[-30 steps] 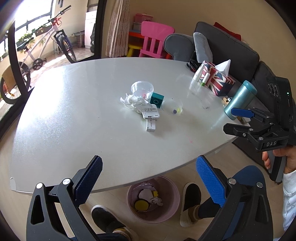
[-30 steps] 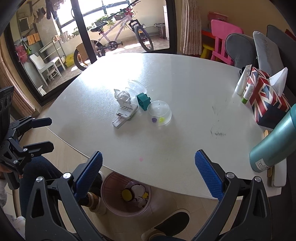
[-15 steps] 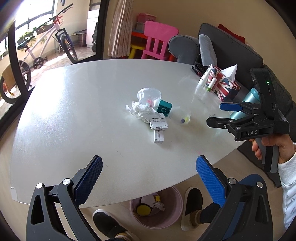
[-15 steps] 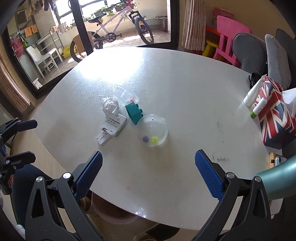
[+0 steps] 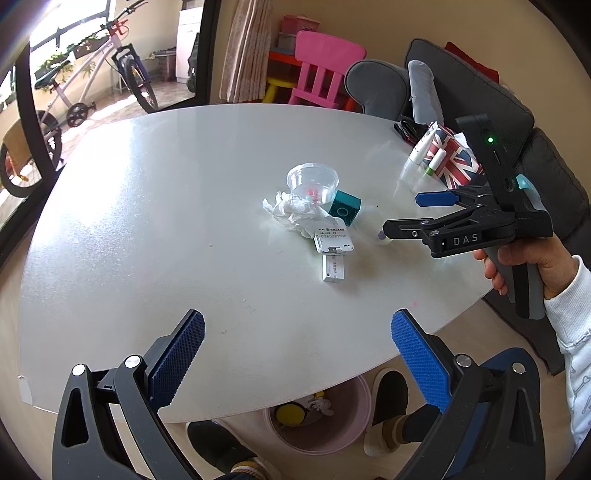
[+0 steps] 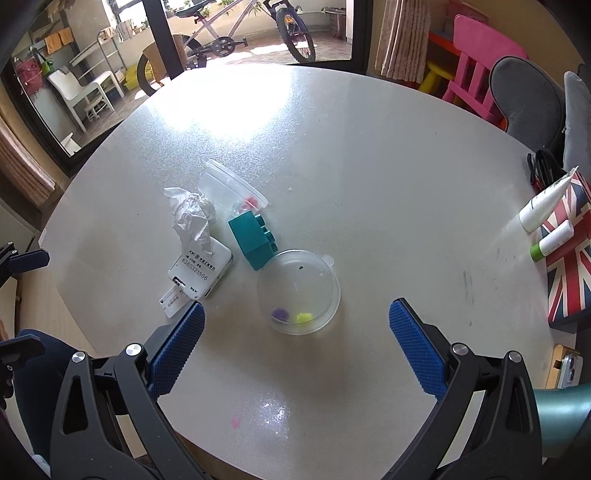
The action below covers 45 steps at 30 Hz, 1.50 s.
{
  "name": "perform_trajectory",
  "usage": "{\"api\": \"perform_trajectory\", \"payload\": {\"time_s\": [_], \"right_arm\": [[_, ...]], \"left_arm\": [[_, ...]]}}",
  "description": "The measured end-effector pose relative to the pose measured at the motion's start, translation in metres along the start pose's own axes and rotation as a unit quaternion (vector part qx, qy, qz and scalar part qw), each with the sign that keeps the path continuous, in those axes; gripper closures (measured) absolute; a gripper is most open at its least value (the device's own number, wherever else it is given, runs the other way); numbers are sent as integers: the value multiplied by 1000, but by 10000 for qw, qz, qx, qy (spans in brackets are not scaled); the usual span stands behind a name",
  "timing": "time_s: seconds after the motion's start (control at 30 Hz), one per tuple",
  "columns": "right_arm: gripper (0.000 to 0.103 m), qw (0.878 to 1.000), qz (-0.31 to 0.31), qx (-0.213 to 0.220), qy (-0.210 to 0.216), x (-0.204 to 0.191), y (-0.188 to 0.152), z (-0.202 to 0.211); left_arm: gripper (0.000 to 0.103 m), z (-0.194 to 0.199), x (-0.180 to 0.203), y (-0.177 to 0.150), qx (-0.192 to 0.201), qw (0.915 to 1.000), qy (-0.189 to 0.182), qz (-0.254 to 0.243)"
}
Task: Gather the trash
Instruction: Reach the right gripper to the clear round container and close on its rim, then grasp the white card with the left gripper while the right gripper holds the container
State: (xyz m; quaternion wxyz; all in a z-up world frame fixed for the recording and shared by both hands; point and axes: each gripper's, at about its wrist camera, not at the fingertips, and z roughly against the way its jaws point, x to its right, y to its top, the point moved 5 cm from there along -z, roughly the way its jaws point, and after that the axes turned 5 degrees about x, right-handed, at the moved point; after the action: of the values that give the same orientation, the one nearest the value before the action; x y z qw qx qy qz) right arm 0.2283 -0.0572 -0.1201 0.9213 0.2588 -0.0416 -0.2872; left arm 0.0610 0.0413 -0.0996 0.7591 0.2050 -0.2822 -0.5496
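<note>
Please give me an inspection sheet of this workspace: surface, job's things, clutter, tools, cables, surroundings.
Surface: white table, faint marks.
Job's things: crumpled tissue, clear cup, domed clear lid, white card device; pink bin below the table edge.
Clutter: teal block, flag tissue box, tubes.
Tools: left tool open, empty; right tool open, over the lid.
Cables: nothing seen.
Surroundings: bicycle, pink chair, sofa.

A white table [image 6: 369, 155] carries a crumpled tissue [image 6: 192, 216], plastic cup [image 6: 231, 188], teal block [image 6: 253, 240], white device [image 6: 201, 271] and clear lid [image 6: 299, 291]. A flag-patterned tissue box [image 6: 569, 258] sits at its edge.
</note>
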Motion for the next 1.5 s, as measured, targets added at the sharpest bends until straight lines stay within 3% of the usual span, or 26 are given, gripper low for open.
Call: {"api": "perform_trajectory", "payload": {"time_s": [0.27,0.37,0.47,0.5,0.53,1.23,1.5], "right_arm": [[6,9999,67,-123,-5,1,3,-20],[18,9998,86,-162,-10,0,4,-25],[35,9997,108,-207,3,1,4,-30],[45,9997,128,-205,-25,1,4,-30],[48,9997,132,-190,-18,0,2,-30],[49,9998,-128,137,-40,1,-6,14],[49,9994,-233,210,-124,16,-11,28]], "left_arm": [[6,-5,0,0,-54,10000,-31,0],[6,-7,0,0,-77,10000,-41,4],[6,-9,0,0,-92,9999,-42,-11],[6,-9,0,0,-92,9999,-44,-12],[6,-9,0,0,-93,9999,-40,-15],[6,-34,26,30,-79,9995,-39,-296],[6,-59,35,41,-224,9991,166,-320]]}}
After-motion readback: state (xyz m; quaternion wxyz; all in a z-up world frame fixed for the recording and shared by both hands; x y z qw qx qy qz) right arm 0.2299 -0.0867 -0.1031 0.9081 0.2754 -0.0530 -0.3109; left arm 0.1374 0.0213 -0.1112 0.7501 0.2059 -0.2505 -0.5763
